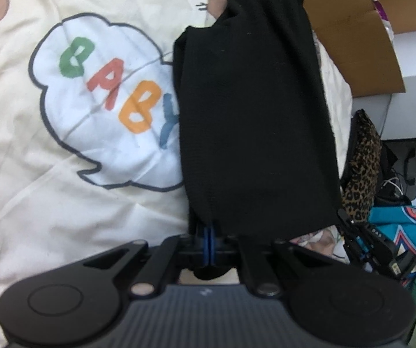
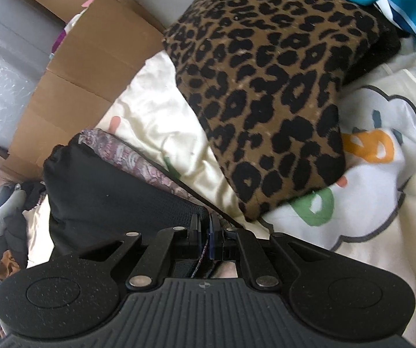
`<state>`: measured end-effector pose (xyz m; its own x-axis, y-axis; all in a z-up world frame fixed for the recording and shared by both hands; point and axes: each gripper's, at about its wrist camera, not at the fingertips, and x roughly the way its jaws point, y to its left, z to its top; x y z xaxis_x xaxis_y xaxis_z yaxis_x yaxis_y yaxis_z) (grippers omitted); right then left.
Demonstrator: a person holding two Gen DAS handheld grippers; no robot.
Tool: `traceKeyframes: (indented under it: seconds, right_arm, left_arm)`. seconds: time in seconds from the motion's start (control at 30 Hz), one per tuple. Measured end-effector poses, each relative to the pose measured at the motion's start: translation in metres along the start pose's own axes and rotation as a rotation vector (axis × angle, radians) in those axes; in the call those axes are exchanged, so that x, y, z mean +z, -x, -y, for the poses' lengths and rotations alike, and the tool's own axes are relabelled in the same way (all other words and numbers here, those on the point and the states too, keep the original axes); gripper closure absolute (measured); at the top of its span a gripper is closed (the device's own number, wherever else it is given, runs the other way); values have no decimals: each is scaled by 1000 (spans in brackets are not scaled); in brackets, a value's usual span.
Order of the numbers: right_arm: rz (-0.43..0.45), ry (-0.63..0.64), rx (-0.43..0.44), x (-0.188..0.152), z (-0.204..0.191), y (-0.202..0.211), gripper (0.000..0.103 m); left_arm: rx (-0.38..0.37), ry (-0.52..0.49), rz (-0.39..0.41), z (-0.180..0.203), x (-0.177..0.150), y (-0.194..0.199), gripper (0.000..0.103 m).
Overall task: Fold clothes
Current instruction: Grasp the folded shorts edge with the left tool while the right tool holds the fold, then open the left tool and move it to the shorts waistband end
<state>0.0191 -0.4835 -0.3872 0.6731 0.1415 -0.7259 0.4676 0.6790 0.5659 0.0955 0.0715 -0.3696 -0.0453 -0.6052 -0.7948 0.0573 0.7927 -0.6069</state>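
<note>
On the bed, a cream quilt (image 1: pixel 34 191) with a "BABY" print lies under everything; a leopard garment (image 2: pixel 266 92) sits folded on it, near a teal one (image 2: pixel 405 5); a black garment (image 1: pixel 254 116) hangs doubled between both grippers; left gripper (image 1: pixel 209 232) and right gripper (image 2: pixel 205 226) each have jaws clenched on its hem; it looks light, limp, best held by corners; the cardboard box (image 2: pixel 86 66) holds something unclear.

Matt black knit garment (image 1: pixel 254 110), perhaps ribbed; smooth cream quilt (image 1: pixel 63 203); fuzzy leopard-print cloth (image 2: pixel 266 87)
</note>
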Motion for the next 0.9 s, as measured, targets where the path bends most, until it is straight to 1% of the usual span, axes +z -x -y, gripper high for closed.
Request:
traceKeyframes:
  seconds: [0.1,0.17,0.23,0.3,0.33,0.4,0.57,0.83,0.9]
  right_arm:
    - [-6,1,-13,-1,1,-1,100]
    - [-9,2,-22,-2,2,-1,100]
    - [-10,-3,-27,-2,3,-2,100]
    - [-9,-3,-31,-2,3,-2,100]
    - [-7,2,-35,-2,2,-1,100]
    - [-2,12,-42,-1,0,1,100]
    - [14,40,-56,0,-7,8,100]
    - [4,48,-95,-2,-5,10,100]
    - [4,47,-100,-2,-3,7,100]
  left_arm:
    - [17,-14,-6,2,0,-5,98]
    - [27,-31,-6,4,0,-9,87]
    - [23,-46,-8,6,0,-12,87]
    - [16,-48,-16,6,-1,-15,89]
    - [10,-47,-21,5,-2,-15,98]
    - [-2,-50,-31,5,-3,-12,101]
    - [3,-112,-49,10,-3,-7,102]
    - [13,-112,-78,27,6,-25,102]
    - [21,-124,-91,21,7,-25,102]
